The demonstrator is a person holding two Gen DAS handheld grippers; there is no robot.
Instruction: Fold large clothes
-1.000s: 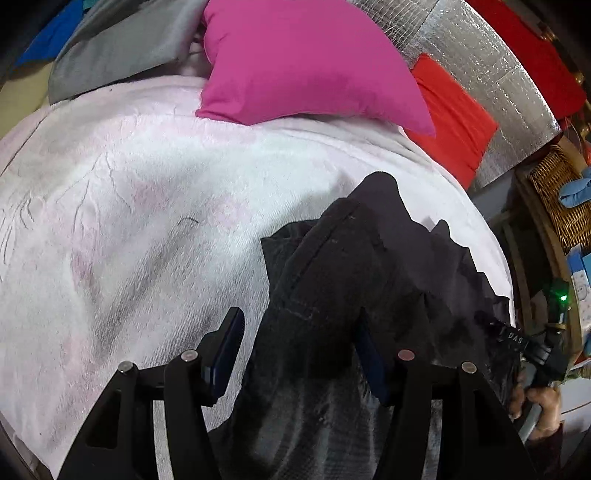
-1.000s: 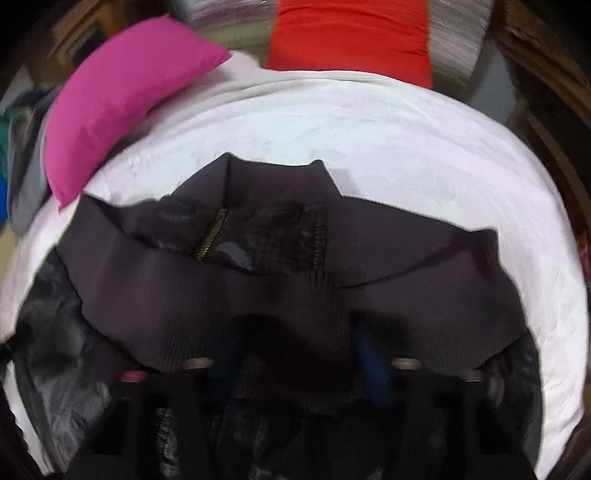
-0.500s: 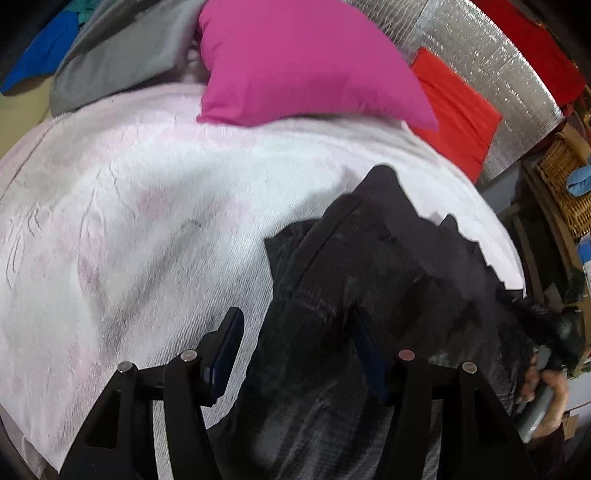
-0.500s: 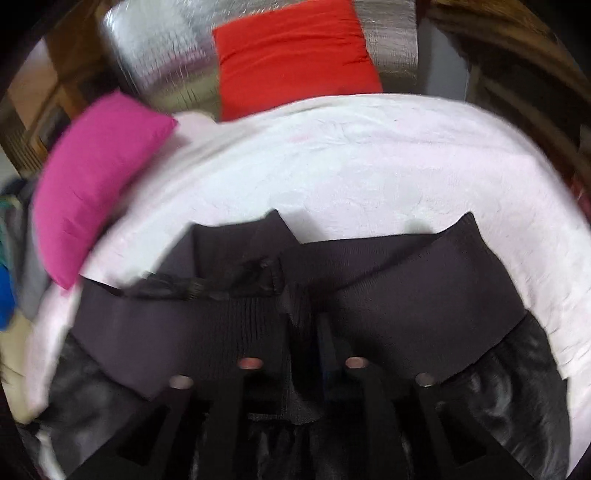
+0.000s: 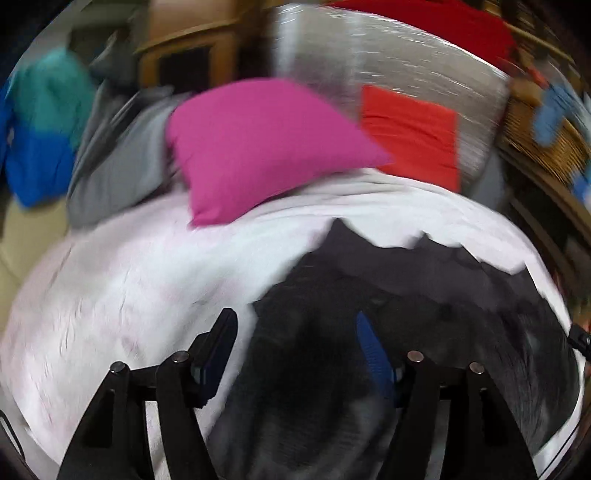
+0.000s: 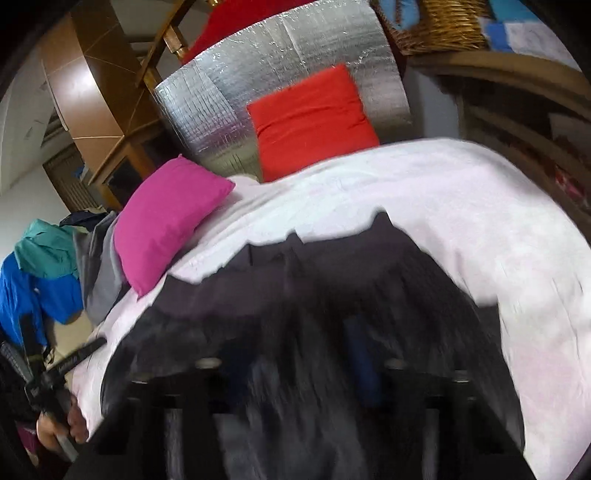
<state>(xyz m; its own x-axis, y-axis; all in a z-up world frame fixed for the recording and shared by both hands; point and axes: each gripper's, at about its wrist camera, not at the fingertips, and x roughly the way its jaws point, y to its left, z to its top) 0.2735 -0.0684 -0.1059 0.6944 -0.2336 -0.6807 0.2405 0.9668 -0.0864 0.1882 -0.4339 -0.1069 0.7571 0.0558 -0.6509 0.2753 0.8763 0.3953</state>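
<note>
A dark, black-and-charcoal garment (image 5: pixel 406 295) lies on the white-pink bedspread (image 5: pixel 129 295); it also shows in the right wrist view (image 6: pixel 314 295). My left gripper (image 5: pixel 295 339) is open, its fingers wide apart over the garment's left edge, with cloth between them. My right gripper (image 6: pixel 295 354) sits over the garment, blurred and dark; cloth covers the space between its fingers, and only the blue pad of one finger (image 6: pixel 364 354) shows. The hand holding the left gripper (image 6: pixel 62 424) appears at the lower left of the right wrist view.
A magenta pillow (image 5: pixel 266 147) and a red cushion (image 5: pixel 410 133) lie at the bed's far end against a silver foil panel (image 6: pixel 280 74). Grey (image 5: pixel 122 166) and blue-teal clothes (image 5: pixel 37 140) sit far left. A wicker basket (image 6: pixel 439 22) is on a wooden shelf at right.
Both cameras have tilted up and pulled back, showing more of the room. The garment's far edge has moved toward the pillows. The right gripper's fingers have moved apart since half a second ago.
</note>
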